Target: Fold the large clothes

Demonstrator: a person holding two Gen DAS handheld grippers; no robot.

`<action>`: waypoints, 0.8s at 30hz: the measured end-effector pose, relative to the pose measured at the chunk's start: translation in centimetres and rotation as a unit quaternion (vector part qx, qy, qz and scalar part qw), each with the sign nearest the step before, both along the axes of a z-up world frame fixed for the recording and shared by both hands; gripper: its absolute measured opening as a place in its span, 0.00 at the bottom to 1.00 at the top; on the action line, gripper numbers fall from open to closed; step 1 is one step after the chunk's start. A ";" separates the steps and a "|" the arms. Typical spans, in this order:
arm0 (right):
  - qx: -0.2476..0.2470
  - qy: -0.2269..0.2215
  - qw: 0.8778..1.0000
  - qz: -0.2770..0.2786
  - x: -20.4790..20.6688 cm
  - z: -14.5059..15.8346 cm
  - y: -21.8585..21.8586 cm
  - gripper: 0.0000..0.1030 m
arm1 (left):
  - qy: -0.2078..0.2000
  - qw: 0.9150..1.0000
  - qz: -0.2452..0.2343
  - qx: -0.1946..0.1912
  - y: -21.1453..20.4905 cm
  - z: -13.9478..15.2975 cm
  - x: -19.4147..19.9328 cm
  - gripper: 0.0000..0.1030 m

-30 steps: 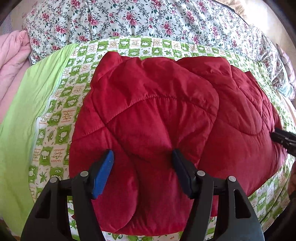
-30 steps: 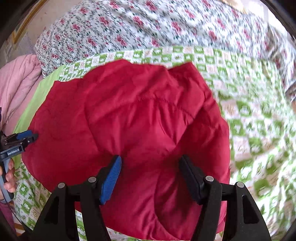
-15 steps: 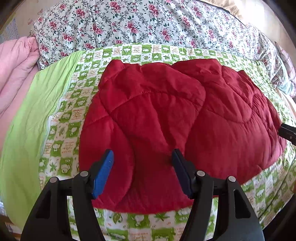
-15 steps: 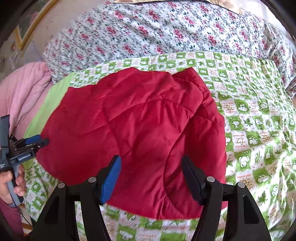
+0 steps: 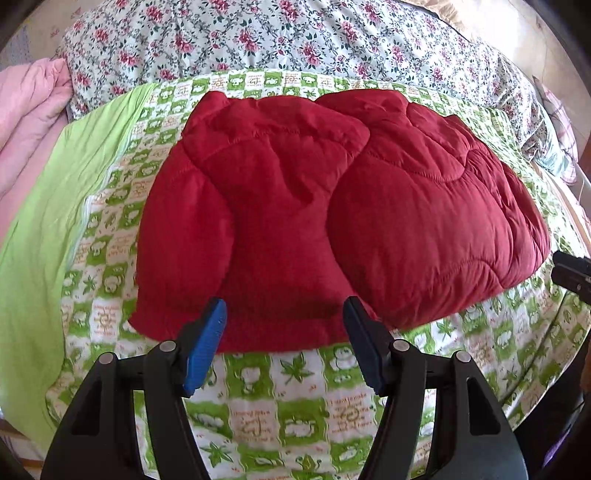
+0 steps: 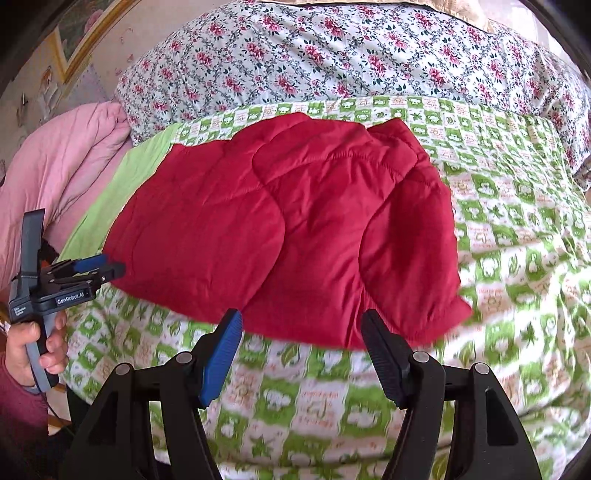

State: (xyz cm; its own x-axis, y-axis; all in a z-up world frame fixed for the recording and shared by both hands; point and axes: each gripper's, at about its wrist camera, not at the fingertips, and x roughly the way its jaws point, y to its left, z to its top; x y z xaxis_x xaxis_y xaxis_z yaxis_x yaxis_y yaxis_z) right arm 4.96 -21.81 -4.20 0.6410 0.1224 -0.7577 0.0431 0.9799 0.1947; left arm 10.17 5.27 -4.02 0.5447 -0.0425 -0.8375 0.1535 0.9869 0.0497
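A red quilted jacket (image 5: 332, 206) lies folded in a puffy bundle on the green-and-white patterned sheet (image 5: 288, 410); it also shows in the right wrist view (image 6: 295, 229). My left gripper (image 5: 284, 343) is open and empty, just short of the jacket's near edge. My right gripper (image 6: 301, 354) is open and empty, just short of the jacket's near right edge. The left gripper also shows in the right wrist view (image 6: 99, 267), held in a hand beside the jacket's left edge. The right gripper's tip shows at the right edge of the left wrist view (image 5: 570, 269).
A floral quilt (image 5: 295, 37) lies across the back of the bed. A pink blanket (image 6: 62, 170) is bunched at the left. A plain lime-green sheet (image 5: 48, 206) borders the patterned one on the left. A framed picture (image 6: 85, 33) hangs on the wall.
Both grippers have pulled back toward me from over the jacket, and more of the patterned sheet now shows in front of it. The jacket lies still.
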 end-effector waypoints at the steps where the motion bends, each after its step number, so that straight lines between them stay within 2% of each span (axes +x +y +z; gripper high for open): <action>1: -0.001 0.001 1.000 0.000 -0.2 -0.1 0.0 0.67 | 0.001 1.000 0.001 -0.003 0.1 -0.1 -0.2 0.63; 5: 0.006 0.007 1.000 0.001 -1.4 -0.5 0.4 0.67 | 0.004 1.000 -0.001 -0.005 0.0 -0.4 -1.1 0.63; 8: 0.005 0.013 1.000 0.005 -2.0 -1.0 0.9 0.68 | 0.006 1.000 -0.001 0.002 0.0 -0.8 -1.6 0.69; 12: -0.005 0.025 1.000 0.016 -2.3 -1.7 1.8 0.79 | 0.012 1.000 -0.008 0.017 -0.2 -1.2 -2.5 0.70; 16: -0.018 0.036 0.999 0.037 -2.5 -1.7 2.8 0.88 | 0.010 0.998 -0.035 0.044 -1.0 -0.7 -3.8 0.70; 17: -0.018 0.035 0.998 0.044 -2.6 -1.4 3.0 0.89 | 0.004 0.998 -0.047 0.044 -1.2 -0.1 -4.3 0.71; 20: -0.034 0.020 0.996 0.076 -3.0 0.4 3.9 1.00 | -0.034 0.996 -0.080 0.033 -1.7 3.0 -5.6 0.85; 22: -0.055 0.002 0.994 0.099 -3.5 2.4 4.6 1.00 | -0.062 0.994 -0.080 0.042 -1.8 5.1 -5.9 0.87; 24: -0.068 -0.011 0.991 0.114 -3.7 4.1 4.8 1.00 | -0.083 0.993 -0.069 0.057 -1.7 7.0 -5.7 0.98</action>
